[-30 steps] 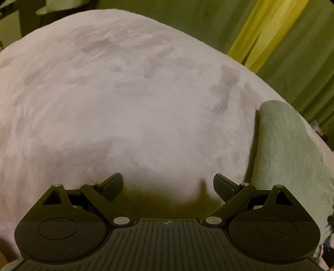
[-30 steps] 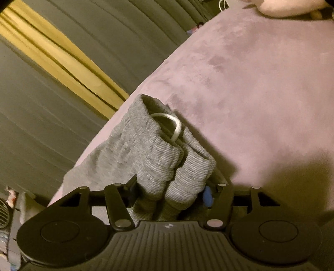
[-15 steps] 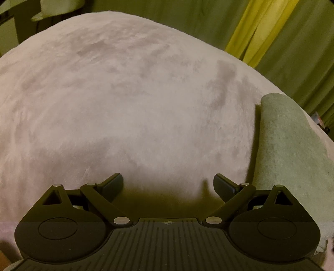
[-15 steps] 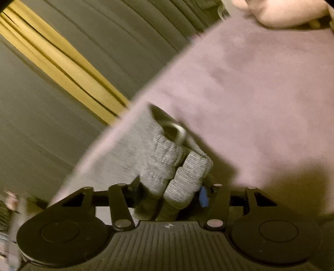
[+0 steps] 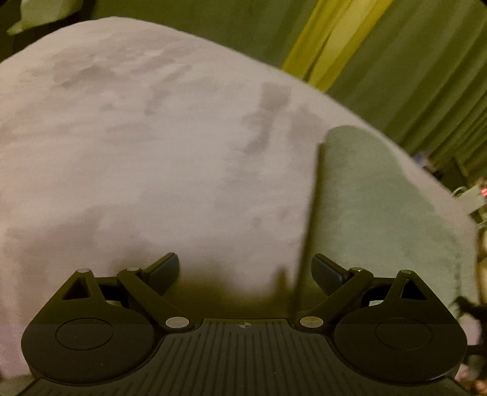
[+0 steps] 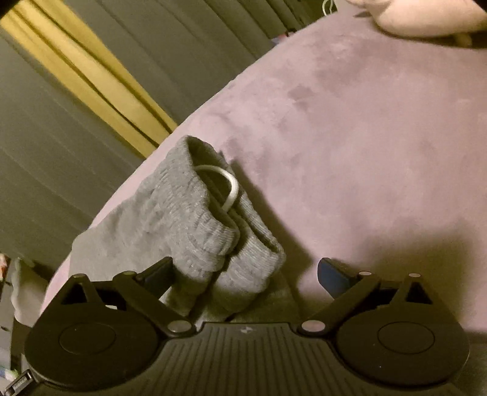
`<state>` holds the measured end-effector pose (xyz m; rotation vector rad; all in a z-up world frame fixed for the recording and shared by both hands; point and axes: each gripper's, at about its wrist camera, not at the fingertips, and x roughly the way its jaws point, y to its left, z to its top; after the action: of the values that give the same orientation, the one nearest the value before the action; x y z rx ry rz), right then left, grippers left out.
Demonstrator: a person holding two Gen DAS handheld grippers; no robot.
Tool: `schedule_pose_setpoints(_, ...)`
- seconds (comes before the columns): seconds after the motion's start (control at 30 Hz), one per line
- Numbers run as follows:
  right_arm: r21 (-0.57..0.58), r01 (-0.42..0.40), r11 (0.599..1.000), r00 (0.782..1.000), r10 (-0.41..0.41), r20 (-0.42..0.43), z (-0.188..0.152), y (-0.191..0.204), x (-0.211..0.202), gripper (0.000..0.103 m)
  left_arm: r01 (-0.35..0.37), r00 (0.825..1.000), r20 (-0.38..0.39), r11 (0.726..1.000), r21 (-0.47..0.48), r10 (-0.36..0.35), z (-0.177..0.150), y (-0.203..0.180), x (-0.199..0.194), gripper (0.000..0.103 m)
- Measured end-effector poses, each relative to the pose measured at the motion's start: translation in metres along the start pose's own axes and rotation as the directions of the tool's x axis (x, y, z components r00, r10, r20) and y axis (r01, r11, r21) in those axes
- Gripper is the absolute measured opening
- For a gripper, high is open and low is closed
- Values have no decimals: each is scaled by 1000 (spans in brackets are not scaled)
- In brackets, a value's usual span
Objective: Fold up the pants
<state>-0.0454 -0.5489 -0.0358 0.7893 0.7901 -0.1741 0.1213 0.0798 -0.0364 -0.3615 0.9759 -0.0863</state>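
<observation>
Grey knit pants lie folded on the pink bedspread, ribbed waistband bunched up with a white drawstring loop showing. My right gripper is opening wide; the waistband still sits between its jaws, against the left finger and clear of the right one. In the left wrist view the pants appear as a long grey-green fold at the right. My left gripper stands open over bare bedspread, nothing between its fingers, just left of the fold's edge.
Green curtains with a yellow strip hang behind the bed's far edge. A pale pillow lies at the top right in the right wrist view. Clutter sits beyond the bed's right edge.
The right gripper's jaws have spread wide, letting go of the waistband they pinched before. The left gripper stayed open and turned slightly, bringing more of the pants into view.
</observation>
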Motion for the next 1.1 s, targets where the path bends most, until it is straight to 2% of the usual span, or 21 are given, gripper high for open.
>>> schedule_pose_setpoints(0.1,-17,4,1000,1000,-4,17,-2,2,2,99,42,999,-3,999,-23,-42,1,-15,0,97)
schedule_pose_setpoints(0.17,-34,3,999,999,-2,38,-5,7,-3,99,79,997,1,997,-1,-79,9,-32,0,97)
schedule_pose_setpoints(0.27,-68,19,998,993,-11,119,-7,12,-13,99,74,997,24,993,88,-77,25,-68,1,97)
schedule_pose_setpoints(0.33,-90,46,995,983,-30,179,-8,16,-21,99,63,996,46,981,182,-72,37,-98,2,97)
schedule_pose_setpoints(0.43,-145,78,986,972,-43,229,-9,23,-24,99,29,997,58,940,340,-52,49,-147,15,97)
schedule_pose_setpoints(0.5,-155,83,984,980,-52,191,-8,22,-16,99,16,998,43,905,425,-38,53,-174,33,97)
schedule_pose_setpoints(0.6,-130,68,989,988,-48,150,-6,16,-7,99,-14,1000,8,871,491,12,55,-197,70,97)
schedule_pose_setpoints(0.7,-109,41,993,991,-26,134,-5,10,-2,99,-92,995,7,848,521,103,54,-206,101,98)
schedule_pose_setpoints(0.83,-96,20,995,993,-8,119,-4,7,7,99,-116,991,5,846,520,132,59,-205,121,101)
schedule_pose_setpoints(1.0,-121,27,992,996,-17,85,-5,11,16,99,-120,992,14,878,464,128,68,-203,131,103)
schedule_pose_setpoints(1.1,-104,12,995,997,-4,77,-4,8,18,99,-106,994,14,879,464,112,69,-200,132,103)
